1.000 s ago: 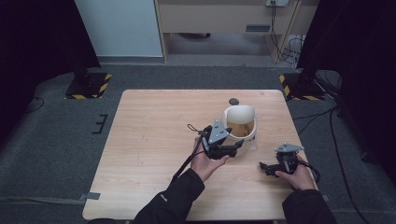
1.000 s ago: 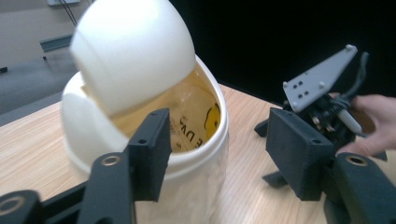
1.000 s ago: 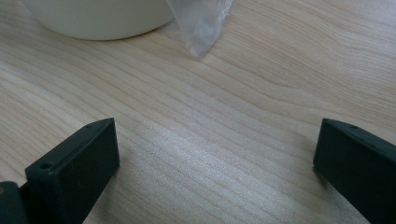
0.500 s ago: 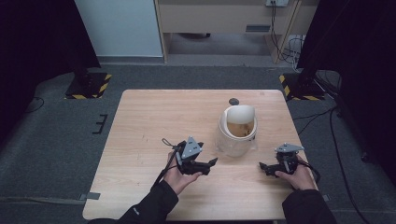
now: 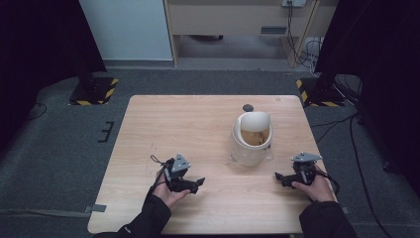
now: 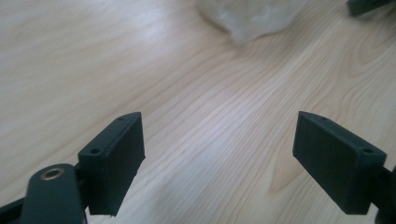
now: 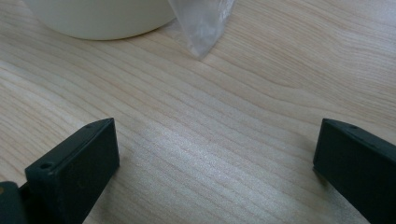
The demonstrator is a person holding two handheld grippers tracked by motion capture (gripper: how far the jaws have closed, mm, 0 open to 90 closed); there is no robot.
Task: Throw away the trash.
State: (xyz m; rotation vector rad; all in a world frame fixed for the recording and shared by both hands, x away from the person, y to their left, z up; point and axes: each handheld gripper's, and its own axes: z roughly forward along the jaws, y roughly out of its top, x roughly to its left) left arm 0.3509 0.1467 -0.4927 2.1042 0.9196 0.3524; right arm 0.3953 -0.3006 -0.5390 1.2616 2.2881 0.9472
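Standing on grey carpet (image 5: 59, 148): pale wooden table (image 5: 198, 124)

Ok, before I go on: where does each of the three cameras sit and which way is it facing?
High view: above the near edge, looking forward and down on the table; forearms, left gripper, right gripper, white container.
Left gripper view: rides the left gripper, looking along the tabletop between open jaws.
Right gripper view: rides the right gripper, facing the container's base.
Both gripper views share the clear plastic.
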